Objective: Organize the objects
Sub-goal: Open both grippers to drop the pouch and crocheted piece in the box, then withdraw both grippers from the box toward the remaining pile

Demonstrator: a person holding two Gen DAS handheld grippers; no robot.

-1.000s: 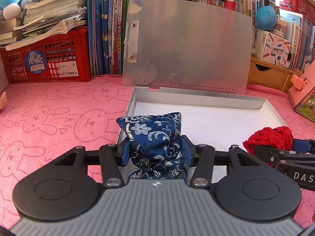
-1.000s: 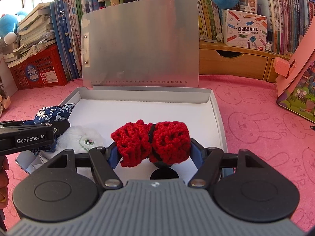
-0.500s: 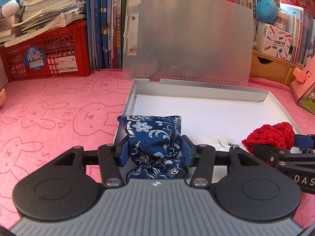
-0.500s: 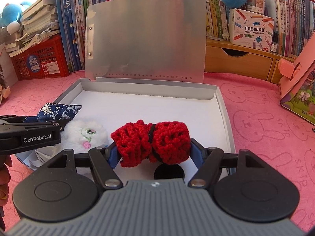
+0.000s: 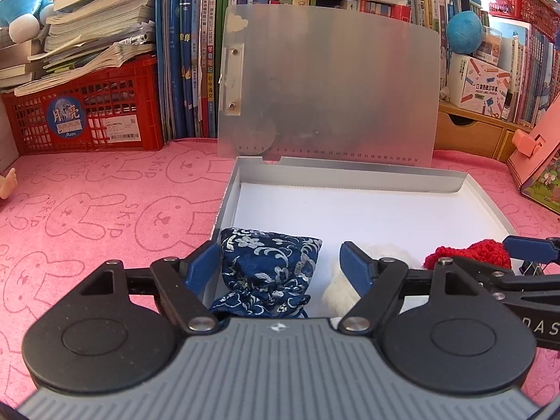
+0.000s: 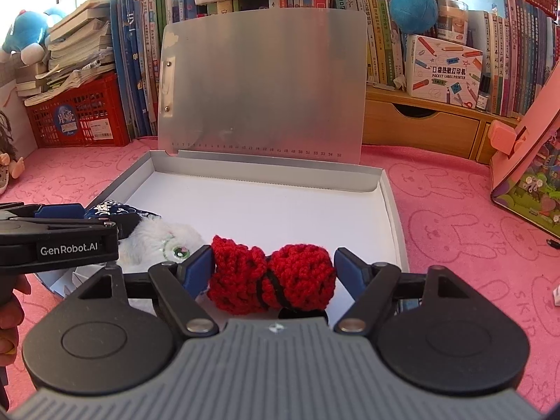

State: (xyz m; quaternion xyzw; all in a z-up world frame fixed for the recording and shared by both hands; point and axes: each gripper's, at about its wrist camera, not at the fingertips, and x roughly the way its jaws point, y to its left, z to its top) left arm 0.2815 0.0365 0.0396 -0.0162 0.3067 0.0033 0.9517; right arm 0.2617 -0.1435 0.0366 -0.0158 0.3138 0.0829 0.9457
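A pink surface (image 5: 105, 217) was covered by a rabbit-print cloth, and on it an open box (image 6: 392, 210) was set, its lid (image 6: 262, 84) stood upright at the back. Inside the box, near its front edge, a blue pouch (image 5: 267, 273), a white plush (image 6: 157, 241) and a red knit (image 6: 273, 280) were laid in a row. The pouch was seen between the opening jaws of the left gripper (image 5: 280, 266), touching only the left one. The knit was seen between the opening jaws of the right gripper (image 6: 274, 267), with a small gap at the right.
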